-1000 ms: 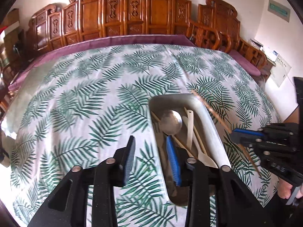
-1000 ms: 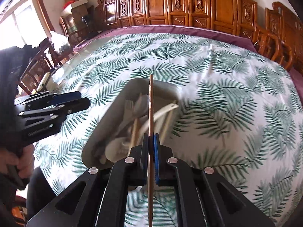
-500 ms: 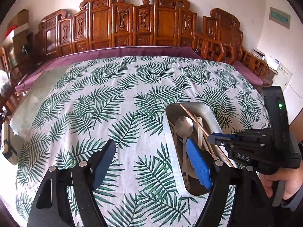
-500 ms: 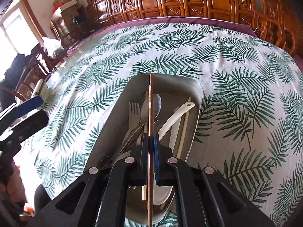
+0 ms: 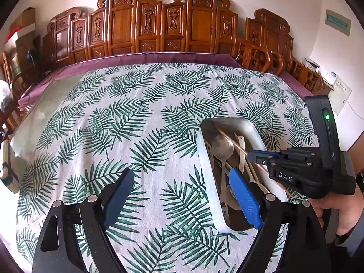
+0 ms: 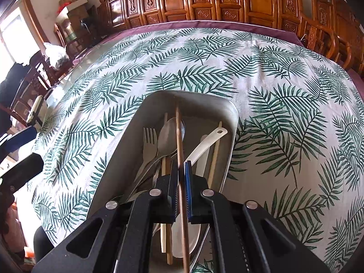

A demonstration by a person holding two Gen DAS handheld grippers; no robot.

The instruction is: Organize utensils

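You're pinching the chopstick in the right gripper, lengthwise over the tray, while the left gripper, just opening, is gaping empty beside it.

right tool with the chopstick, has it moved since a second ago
Yes. The right tool, shut on the chopstick, has come in over the metal tray, whose far rim now sits higher in its view.

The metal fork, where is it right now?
The metal fork lies in the metal tray, at the left in the right wrist view, tines toward the far end, beside the metal spoon.
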